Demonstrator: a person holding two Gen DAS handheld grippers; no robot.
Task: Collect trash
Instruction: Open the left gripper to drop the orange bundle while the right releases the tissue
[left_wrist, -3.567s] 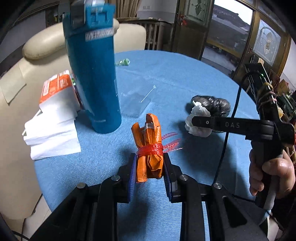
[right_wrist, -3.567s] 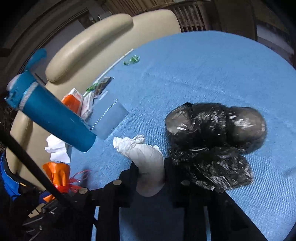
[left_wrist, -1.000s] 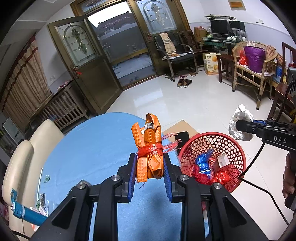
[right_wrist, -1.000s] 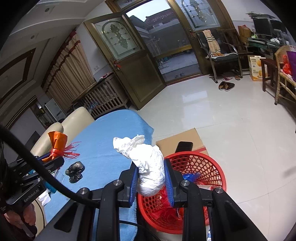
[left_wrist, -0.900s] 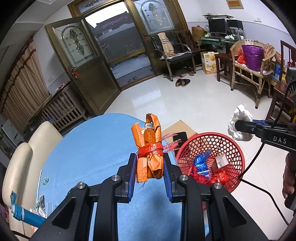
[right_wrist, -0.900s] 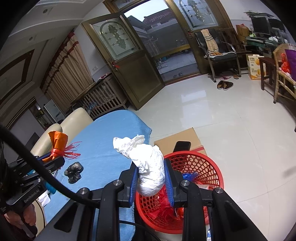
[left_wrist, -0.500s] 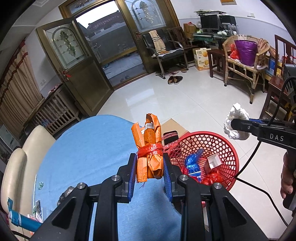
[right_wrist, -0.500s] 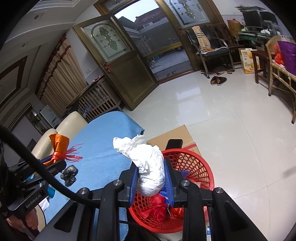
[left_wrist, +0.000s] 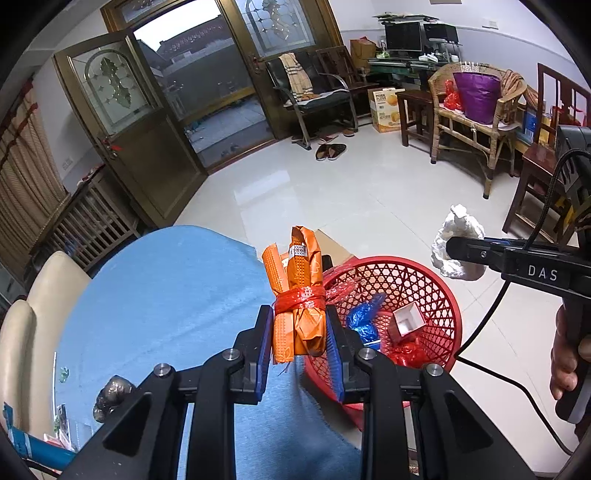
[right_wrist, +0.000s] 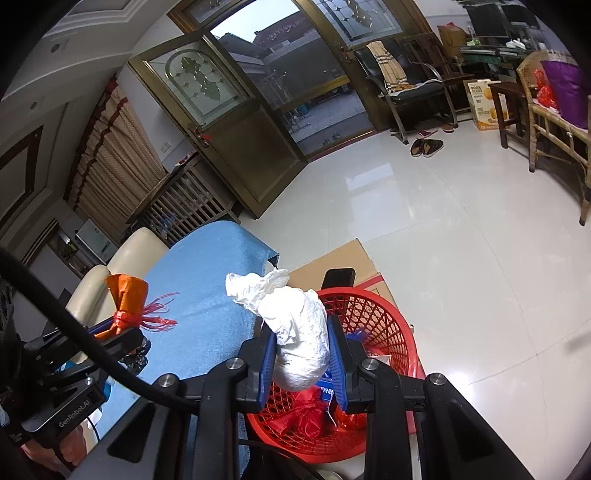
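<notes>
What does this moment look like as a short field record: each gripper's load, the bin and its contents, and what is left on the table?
left gripper: shut on orange wrapper bundle tied with red strip, over the table's edge beside the basket
right gripper: shut on white crumpled bag, over the basket
red basket: on floor by the table; holds blue wrapper, small white box, red plastic
blue table: black crumpled bag lies there
released: neither item yet
</notes>
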